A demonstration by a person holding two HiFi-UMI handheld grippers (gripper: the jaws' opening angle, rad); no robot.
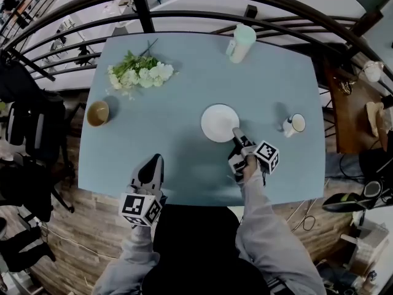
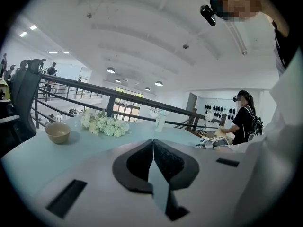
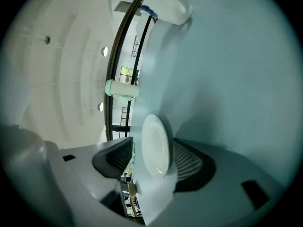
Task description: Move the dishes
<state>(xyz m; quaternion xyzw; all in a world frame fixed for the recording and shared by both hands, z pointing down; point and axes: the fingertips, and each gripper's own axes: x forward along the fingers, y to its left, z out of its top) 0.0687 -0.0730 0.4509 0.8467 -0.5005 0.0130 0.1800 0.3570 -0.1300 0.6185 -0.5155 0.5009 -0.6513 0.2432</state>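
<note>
Blue table (image 1: 184, 54), right tongs (image 1: 236, 134) ajar astride white plate (image 1: 219, 122), left tongs (image 1: 156, 160) closed

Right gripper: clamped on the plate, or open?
Open. The right gripper has its jaws apart either side of the plate rim, a clear gap between one jaw and the plate.

Bare tabletop (image 1: 184, 158) lies between bowl (image 1: 97, 113) and plate (image 1: 220, 123); mug (image 1: 295, 124) stands right of plate.
</note>
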